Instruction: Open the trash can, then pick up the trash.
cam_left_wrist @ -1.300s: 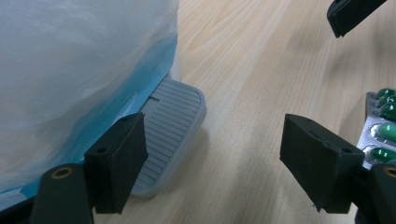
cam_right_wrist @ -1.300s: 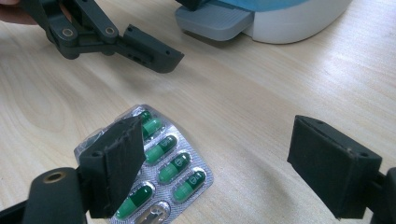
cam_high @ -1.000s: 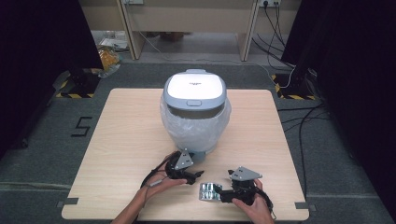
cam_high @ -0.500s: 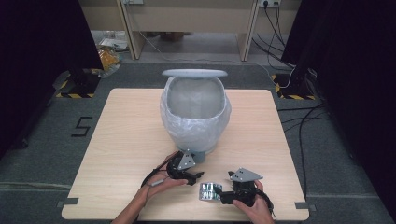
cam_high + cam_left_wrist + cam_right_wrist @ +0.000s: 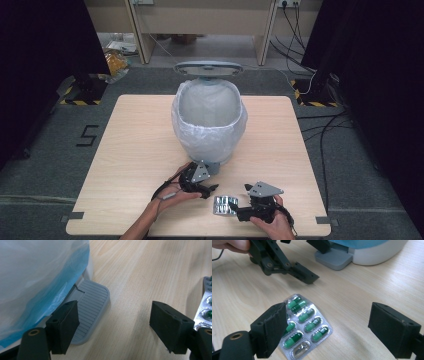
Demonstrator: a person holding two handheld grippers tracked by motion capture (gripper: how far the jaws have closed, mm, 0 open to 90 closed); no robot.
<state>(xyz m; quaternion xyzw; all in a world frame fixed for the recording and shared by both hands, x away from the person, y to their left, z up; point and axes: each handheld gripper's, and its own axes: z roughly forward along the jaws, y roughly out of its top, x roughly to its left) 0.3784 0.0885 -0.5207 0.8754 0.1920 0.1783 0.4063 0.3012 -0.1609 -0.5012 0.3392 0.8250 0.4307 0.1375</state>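
A pedal bin [image 5: 210, 120] lined with a translucent white bag [image 5: 186, 131] stands near the middle of the wooden surface [image 5: 125, 150], its grey lid [image 5: 208, 68] raised at the back so the inside of the bag is open to the high view. At the foot of the bin, on the person's side, a ribbed grey pedal [image 5: 90, 307] sticks out onto the surface.

The left claw [image 5: 206, 189] lies just in front of the bin's base, held in the person's left hand [image 5: 170, 197]. Its jaws stand wide apart and grip nothing. In the left gripper view one jaw sits over the near corner of the pedal while the other hangs above bare wood; whether the jaw presses on the pedal cannot be told.

The right claw [image 5: 239, 209] is held in the right hand [image 5: 272, 226] near the front edge of the surface, to the right of the left claw and apart from it. Its jaws are also wide open and empty. A silver blister pack [image 5: 305, 325] of green capsules lies flat on the surface just ahead of it, and in the right gripper view one jaw overlaps the pack's edge while the other stands well to the side. The pack lies between the two claws, near the front of the surface.
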